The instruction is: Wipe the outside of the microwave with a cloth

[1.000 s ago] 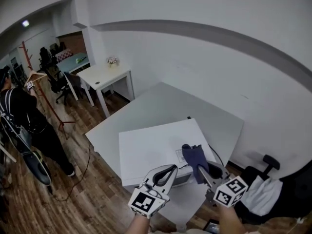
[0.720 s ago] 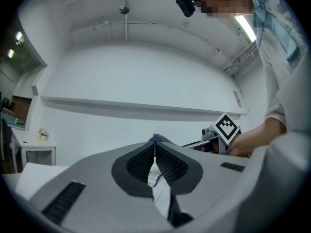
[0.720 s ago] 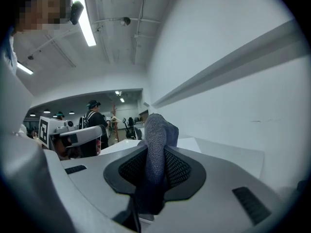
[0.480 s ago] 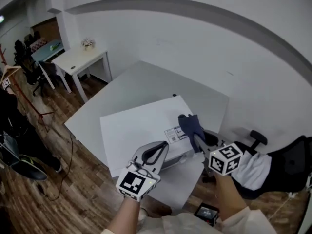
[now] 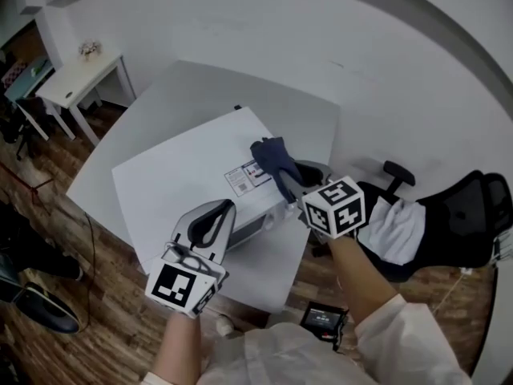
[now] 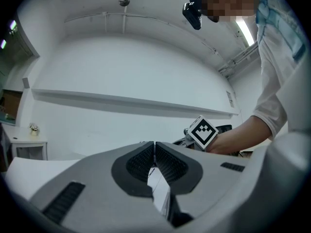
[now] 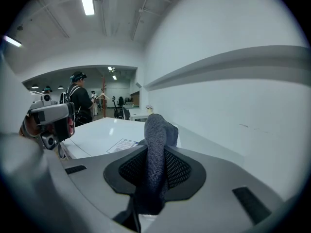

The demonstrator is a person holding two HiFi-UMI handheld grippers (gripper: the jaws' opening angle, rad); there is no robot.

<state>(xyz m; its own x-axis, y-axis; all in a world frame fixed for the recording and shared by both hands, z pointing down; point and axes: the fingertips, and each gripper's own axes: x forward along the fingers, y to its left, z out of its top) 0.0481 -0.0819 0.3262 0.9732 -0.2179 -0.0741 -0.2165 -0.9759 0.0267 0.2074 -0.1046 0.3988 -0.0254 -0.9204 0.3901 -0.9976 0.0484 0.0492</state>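
Cloth (image 5: 271,157) is clamped in my right gripper (image 5: 282,176). Jaws are shut on a bunched fold of the dark fabric, w/ a tuft sticking up past the tips and the rest hanging below. It sits over the microwave (image 5: 180,184), at the far right part of the white top, just beside the label sticker (image 5: 244,176). Can't tell if the fabric is pressing on the surface or hanging just above it.

Left gripper (image 5: 221,208) has jaws together, nothing between them. It's over the near edge of the top, close to the front face. Contact w/ the casing isn't clear from any view. Looks like it's there to steady the box, but that's my guess.

Microwave stands on the grey table (image 5: 240,87), near its front right corner.

Progress, as I judge it: early. Cloth is picked up and brought to the appliance, so prep is done. No streaks, damp patches or wiped areas show on the top, so I can't say any of it is cleaned. Left to do: sweep across the whole top, then front/door, then sides, and the back if reachable. Cloth is bunched narrow, so each pass will cover little unless it spreads flat.
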